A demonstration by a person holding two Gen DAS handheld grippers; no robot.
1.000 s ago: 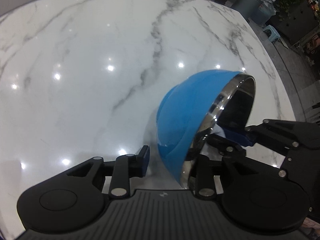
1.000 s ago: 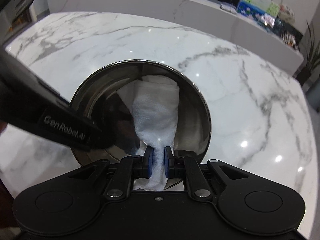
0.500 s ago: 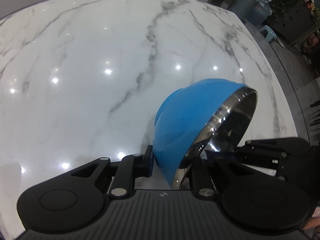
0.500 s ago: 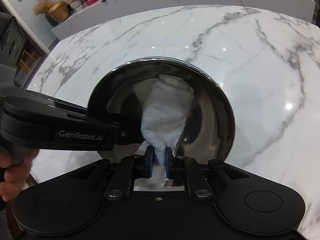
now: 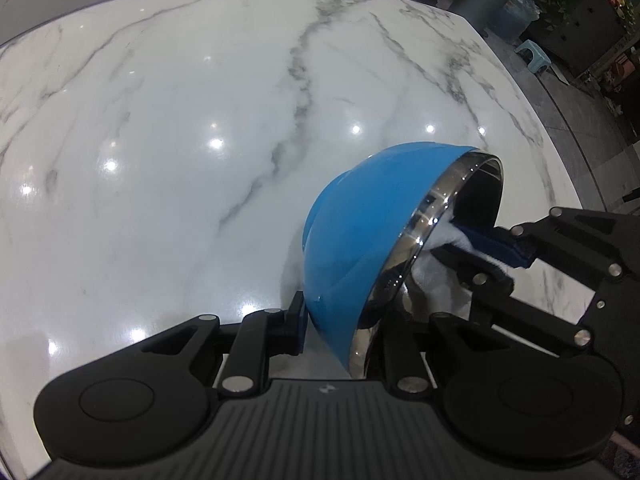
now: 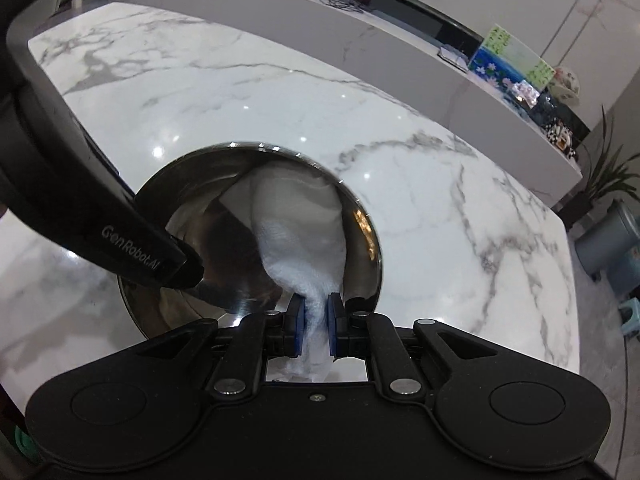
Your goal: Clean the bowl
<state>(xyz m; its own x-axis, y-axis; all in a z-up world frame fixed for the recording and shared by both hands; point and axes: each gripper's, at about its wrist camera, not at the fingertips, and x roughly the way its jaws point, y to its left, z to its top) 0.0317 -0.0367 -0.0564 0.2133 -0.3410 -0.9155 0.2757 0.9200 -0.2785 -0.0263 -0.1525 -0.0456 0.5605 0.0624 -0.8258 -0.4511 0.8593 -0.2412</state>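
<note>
Bowl (image 5: 360,248) cleaning is under way on the marble bench (image 5: 180,140), and the way each thing is being held is serving the wipe. The left gripper (image 5: 340,332) is pinching the bowl's near rim, one pad pressing on the blue outer shell and the other finger reaching inside the steel lining, so its jaws are standing narrow, closed on the wall. That grip is tipping the bowl up on edge, its mouth facing away from the left camera and toward the right gripper (image 6: 316,322), which seems meant to open the inside to the cloth and to keep the bowl from sliding on the glossy stone.

The right gripper's jaws are clamping tight on a bunched white cloth (image 6: 300,232), leaving only a thin neck of fabric between the blue pads. The free end of the cloth is fanning out into the bowl and lying against the far, upper part of the steel wall, reaching close to the rim; whether it is pressing firmly there cannot be told.

As for contents, the bowl is holding nothing but the cloth and the tip of the left finger; the polished steel is showing dark reflections and glints, and no food or water can be made out. My judgement is that wiping is in mid-course, with the lower wall and bottom probably needing passes too.
</note>
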